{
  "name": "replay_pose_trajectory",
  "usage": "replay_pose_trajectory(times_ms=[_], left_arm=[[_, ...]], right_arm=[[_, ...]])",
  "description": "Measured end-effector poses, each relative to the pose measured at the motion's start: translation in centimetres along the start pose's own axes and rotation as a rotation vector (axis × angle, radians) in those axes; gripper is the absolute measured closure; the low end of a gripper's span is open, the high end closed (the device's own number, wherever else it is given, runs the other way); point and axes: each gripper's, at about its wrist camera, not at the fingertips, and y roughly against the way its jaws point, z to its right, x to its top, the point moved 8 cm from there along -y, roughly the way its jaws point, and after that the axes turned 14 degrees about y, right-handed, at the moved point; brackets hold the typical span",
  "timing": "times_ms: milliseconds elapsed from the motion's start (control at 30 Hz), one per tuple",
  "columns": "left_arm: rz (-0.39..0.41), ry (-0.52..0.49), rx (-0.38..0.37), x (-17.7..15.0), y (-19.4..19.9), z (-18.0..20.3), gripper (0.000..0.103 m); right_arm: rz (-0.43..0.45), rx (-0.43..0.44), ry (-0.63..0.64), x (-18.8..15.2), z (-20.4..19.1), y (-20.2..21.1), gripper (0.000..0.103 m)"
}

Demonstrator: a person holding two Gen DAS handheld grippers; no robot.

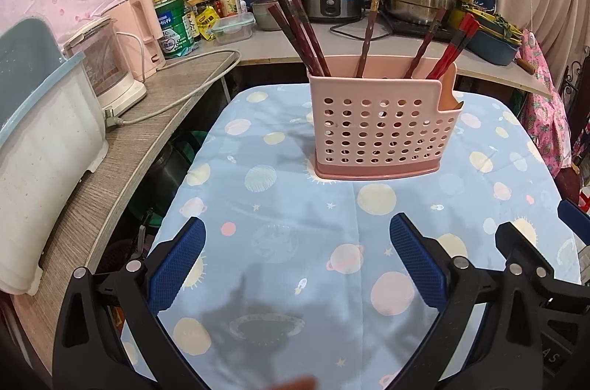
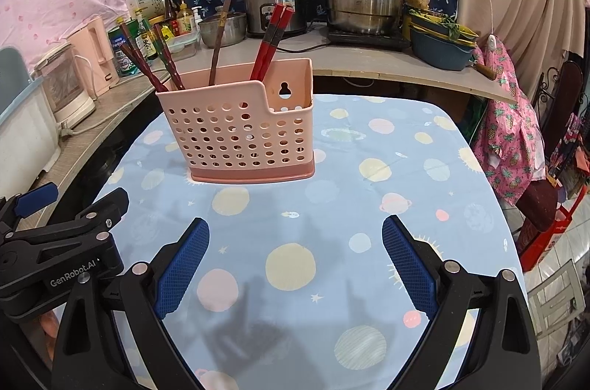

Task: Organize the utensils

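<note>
Chopsticks (image 1: 313, 32) upright in pink holder (image 1: 379, 128).

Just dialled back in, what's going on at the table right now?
Nothing is being handled at the moment. The left tool and the right tool are both open and empty, held low over the planet-print tablecloth, side by side. Ahead of them stands the pink perforated utensil holder, upright on the cloth. All the chopsticks in view are already in it: dark brown ones towards its left end and a red pair further right. No loose utensils show on the cloth.
</note>
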Motion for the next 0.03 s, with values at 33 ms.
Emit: replay_pose_trajectory(times_ms=[33], left_arm=[[-0.006, 0.004, -0.002, -0.03, -0.07, -0.02, 0.007]], right_arm=[[0.000, -0.002, 0.001, 0.06, 0.06, 0.00, 0.012]])
